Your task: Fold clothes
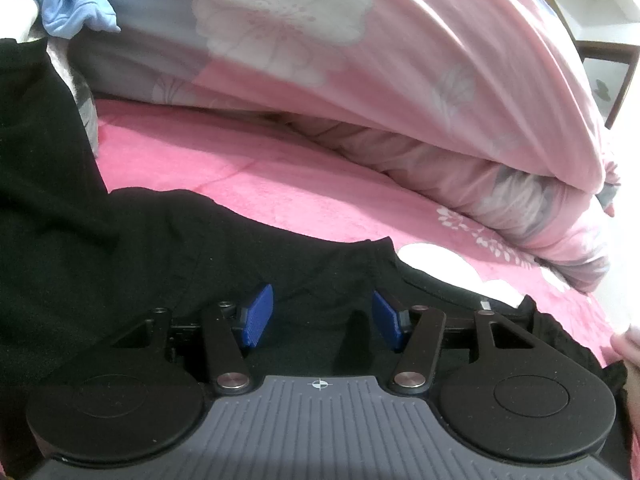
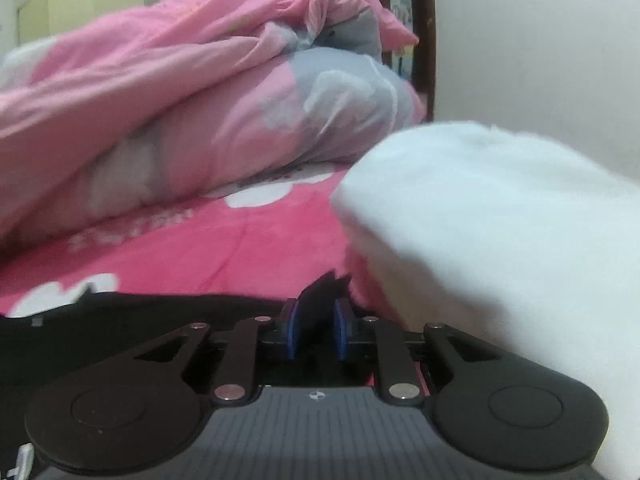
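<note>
A black garment [image 1: 120, 248] lies spread over the pink bedsheet [image 1: 240, 168], and its left part rises toward the upper left of the left wrist view. My left gripper [image 1: 322, 318] hovers low over it, blue pads [image 1: 256, 320] wide apart and pressing on nothing. In the right wrist view my right gripper [image 2: 316, 334] is shut on an edge of the black garment [image 2: 140, 320]. A small black corner of the cloth sticks up between the two blue pads [image 2: 291, 334].
A rumpled pink and grey flowered quilt [image 1: 360, 60] [image 2: 160, 100] is heaped along the far side of the bed. A thick white folded cloth [image 2: 500, 220] lies close on the right. A light blue garment [image 1: 68, 4] sits at the upper left. A hand [image 1: 628, 344] shows at the right edge.
</note>
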### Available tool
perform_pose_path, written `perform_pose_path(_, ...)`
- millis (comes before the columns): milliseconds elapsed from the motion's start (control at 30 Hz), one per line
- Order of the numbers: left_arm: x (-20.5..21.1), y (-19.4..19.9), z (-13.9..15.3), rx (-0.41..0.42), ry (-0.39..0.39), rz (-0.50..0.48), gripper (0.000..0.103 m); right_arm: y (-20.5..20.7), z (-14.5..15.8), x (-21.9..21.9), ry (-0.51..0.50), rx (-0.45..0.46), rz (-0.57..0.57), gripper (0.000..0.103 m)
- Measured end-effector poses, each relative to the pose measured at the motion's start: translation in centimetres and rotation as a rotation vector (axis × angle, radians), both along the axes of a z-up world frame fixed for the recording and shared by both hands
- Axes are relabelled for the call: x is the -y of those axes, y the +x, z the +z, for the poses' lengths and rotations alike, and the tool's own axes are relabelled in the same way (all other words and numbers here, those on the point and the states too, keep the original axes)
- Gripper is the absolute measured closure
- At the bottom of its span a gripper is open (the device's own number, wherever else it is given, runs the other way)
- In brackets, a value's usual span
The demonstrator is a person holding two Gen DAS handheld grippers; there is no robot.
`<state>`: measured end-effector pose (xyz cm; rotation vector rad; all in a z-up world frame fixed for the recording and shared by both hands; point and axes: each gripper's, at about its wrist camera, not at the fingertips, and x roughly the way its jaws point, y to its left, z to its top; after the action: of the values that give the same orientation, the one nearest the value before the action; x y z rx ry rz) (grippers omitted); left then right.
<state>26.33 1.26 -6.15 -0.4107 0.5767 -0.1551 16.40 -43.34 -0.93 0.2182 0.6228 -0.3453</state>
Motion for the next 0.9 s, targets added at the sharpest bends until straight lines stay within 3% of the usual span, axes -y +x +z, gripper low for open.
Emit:
perform_pose_path(167,0.0,-0.1,0.0,0.0,-0.001,0.0,0.046,-1.1,-2.0,1.9,0.184,-0.09,-0.051,0.077)
perform_pose_path(267,0.0,-0.1,0.0,0.001,-0.002,-0.001,0.046,-1.7,-3.0,1.6,0.201,-0.072,-0.066,0.074)
perform_pose_path(333,0.0,-0.1,0.0,0.001,-0.002,-0.002,0.045,-1.8,-2.7,-0.1,0.102,-0.063,-0.014,0.068)
perform_pose_path(433,0.0,0.0,0.0,0.001,-0.003,-0.004,0.045,-1.8,-2.3,-2.6,-0.078,-0.08,0.078,0.068)
perform_pose_path(567,-0.1,-0.1,0.0,0.002,-0.006,-0.006,0.045,0.0,-3.4,-2.9,-0.133,-0.131,0.108,0.074)
perform_pose_path(633,-0.1,-0.1,0.0,0.001,-0.011,-0.007,0.045,-0.4,-3.6,-0.7,-0.072,-0.117,0.034,0.101)
perform_pose_path(767,-0.1,-0.1,0.0,0.001,-0.007,-0.008,0.045,-4.9,-3.1,3.5,0.199,0.033,-0.166,0.101)
perform_pose_path(900,-0.1,-0.1,0.1,-0.001,-0.005,-0.009,0.045,-7.9,-4.5,5.1,0.384,0.119,-0.281,0.101)
